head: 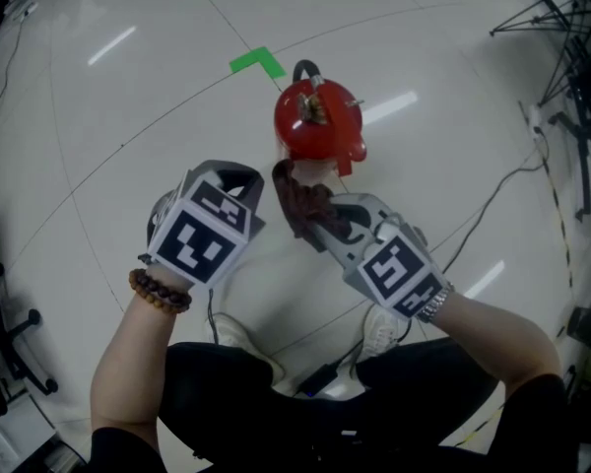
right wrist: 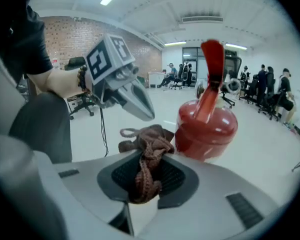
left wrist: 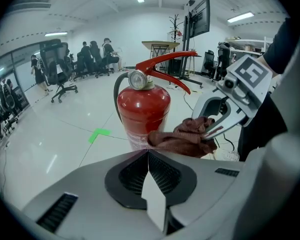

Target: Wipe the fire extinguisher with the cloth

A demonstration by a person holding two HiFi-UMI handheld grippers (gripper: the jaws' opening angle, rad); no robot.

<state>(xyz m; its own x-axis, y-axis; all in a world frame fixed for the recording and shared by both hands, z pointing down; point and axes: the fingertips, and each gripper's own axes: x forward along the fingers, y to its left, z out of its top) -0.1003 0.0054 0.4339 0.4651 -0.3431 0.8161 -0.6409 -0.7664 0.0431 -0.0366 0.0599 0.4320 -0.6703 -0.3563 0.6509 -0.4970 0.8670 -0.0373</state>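
Note:
A red fire extinguisher (head: 318, 119) stands upright on the white floor, with a red lever and a black hose; it also shows in the left gripper view (left wrist: 142, 111) and the right gripper view (right wrist: 207, 126). My right gripper (head: 300, 200) is shut on a brown cloth (head: 300, 203), bunched between its jaws (right wrist: 145, 161). The cloth (left wrist: 182, 136) hangs just beside the extinguisher's near side; whether it touches the body I cannot tell. My left gripper (head: 254, 193) is shut and empty, a little left of the extinguisher and apart from it.
A green tape corner (head: 257, 63) marks the floor behind the extinguisher. A cable (head: 492, 200) runs across the floor at the right toward black stands (head: 576, 57). An office chair base (head: 5, 333) sits at the left. My legs and white shoes (head: 379, 333) are below the grippers.

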